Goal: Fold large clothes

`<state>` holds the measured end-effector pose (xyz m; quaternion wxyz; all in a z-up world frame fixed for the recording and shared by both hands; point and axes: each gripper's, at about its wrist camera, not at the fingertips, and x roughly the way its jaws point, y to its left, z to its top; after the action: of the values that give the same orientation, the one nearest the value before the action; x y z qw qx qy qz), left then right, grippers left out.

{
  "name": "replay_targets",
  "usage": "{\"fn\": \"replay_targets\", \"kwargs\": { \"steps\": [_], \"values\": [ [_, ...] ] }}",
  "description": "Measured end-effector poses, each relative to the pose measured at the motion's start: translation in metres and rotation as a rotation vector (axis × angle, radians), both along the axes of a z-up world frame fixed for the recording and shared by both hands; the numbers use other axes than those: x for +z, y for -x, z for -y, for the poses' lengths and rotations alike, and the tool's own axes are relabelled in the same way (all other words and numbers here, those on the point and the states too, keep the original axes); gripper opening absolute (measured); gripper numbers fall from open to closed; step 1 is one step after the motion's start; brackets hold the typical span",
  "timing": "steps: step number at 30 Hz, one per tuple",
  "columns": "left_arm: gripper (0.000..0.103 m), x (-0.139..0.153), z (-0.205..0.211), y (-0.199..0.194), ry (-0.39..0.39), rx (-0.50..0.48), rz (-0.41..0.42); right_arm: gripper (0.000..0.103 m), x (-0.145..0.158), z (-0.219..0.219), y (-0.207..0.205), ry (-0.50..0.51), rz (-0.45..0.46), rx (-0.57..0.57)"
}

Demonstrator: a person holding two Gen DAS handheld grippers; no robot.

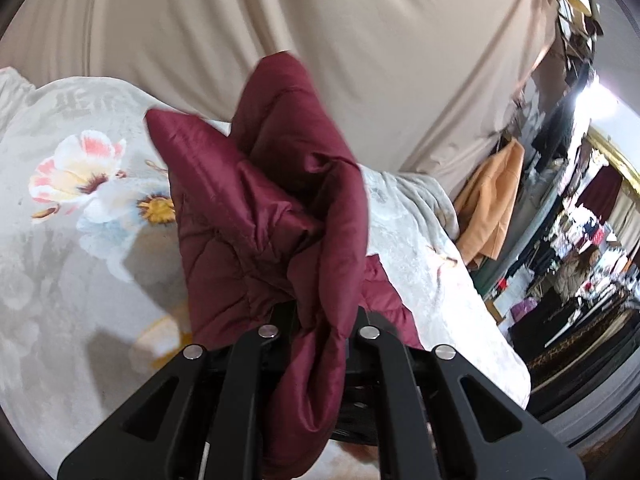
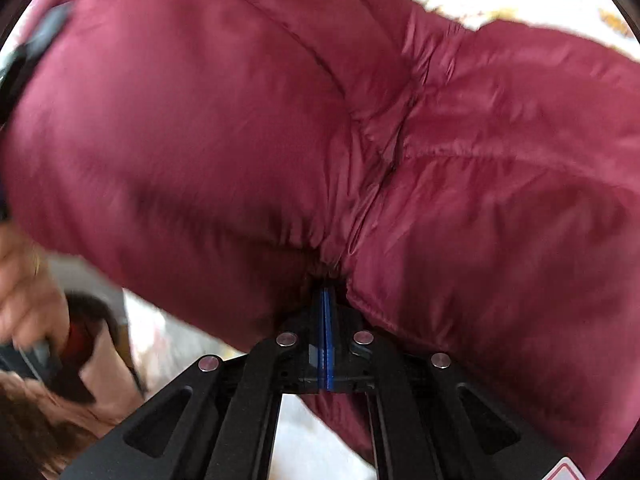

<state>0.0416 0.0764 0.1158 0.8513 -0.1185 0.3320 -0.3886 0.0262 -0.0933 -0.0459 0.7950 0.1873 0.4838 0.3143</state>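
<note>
- Fabric fills both my views: a maroon quilted jacket (image 1: 276,200), lifted above the bed (image 1: 60,260) with its floral blanket.
- On my left wrist view, the left hand-held gripper (image 1: 316,320) is clamped on a bunched fold of the jacket; the cloth rises toward 12 o'clock and a loose flap hangs down between the linkage arms toward 6 o'clock.
- A beige curtain (image 1: 320,40) spans 10 to 2 o'clock behind it, and an orange garment (image 1: 492,200) hangs at 3 o'clock.
- On my right wrist view, the right hand-held gripper (image 2: 326,284) is pinched shut on a gathered seam of the jacket (image 2: 240,120), blue pads pressed together, padding billowing out from 9 to 3 o'clock.
- At 8 o'clock, blurred, I see what is probably the person's hand (image 2: 24,292).
</note>
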Motion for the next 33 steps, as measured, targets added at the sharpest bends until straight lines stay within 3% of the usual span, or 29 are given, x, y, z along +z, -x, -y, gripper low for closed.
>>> {"fn": "replay_targets", "kwargs": {
  "steps": [5, 8, 10, 14, 16, 18, 22, 26, 28, 30, 33],
  "values": [
    [0.008, -0.011, 0.037, 0.000, -0.059, -0.035, -0.007, 0.000, -0.011, -0.007, -0.016, -0.060, -0.022, 0.019],
    [0.008, -0.012, 0.046, -0.003, -0.054, -0.050, -0.017, 0.000, -0.001, 0.012, -0.008, -0.069, -0.041, -0.017],
    [0.008, -0.011, 0.047, -0.002, -0.058, -0.050, -0.015, 0.001, 0.019, 0.035, 0.009, -0.024, 0.018, -0.063],
    [0.008, -0.007, 0.041, -0.005, -0.042, -0.028, -0.008, 0.001, 0.064, 0.129, 0.060, 0.079, 0.145, -0.293],
    [0.008, -0.006, 0.036, -0.005, -0.030, -0.019, -0.006, 0.004, 0.062, 0.177, 0.076, 0.108, 0.139, -0.427],
    [0.008, -0.003, 0.034, -0.005, -0.019, -0.009, -0.002, 0.000, 0.045, 0.201, 0.071, 0.074, 0.085, -0.468],
    [0.008, 0.002, 0.030, -0.004, -0.013, 0.018, 0.008, 0.000, 0.015, 0.179, 0.039, 0.062, 0.041, -0.395],
    [0.008, 0.001, 0.017, -0.010, -0.010, 0.051, 0.000, 0.000, 0.012, 0.160, 0.022, 0.112, 0.062, -0.360],
    [0.008, 0.003, 0.012, -0.013, -0.003, 0.061, 0.002, 0.000, 0.029, 0.162, 0.033, 0.169, 0.086, -0.401],
    [0.008, 0.005, 0.007, -0.015, 0.003, 0.075, 0.009, 0.002, 0.063, 0.159, 0.057, 0.254, 0.190, -0.457],
    [0.008, 0.005, 0.005, -0.017, 0.019, 0.074, 0.006, 0.003, 0.102, 0.151, 0.073, 0.232, 0.303, -0.415]
  ]
}}
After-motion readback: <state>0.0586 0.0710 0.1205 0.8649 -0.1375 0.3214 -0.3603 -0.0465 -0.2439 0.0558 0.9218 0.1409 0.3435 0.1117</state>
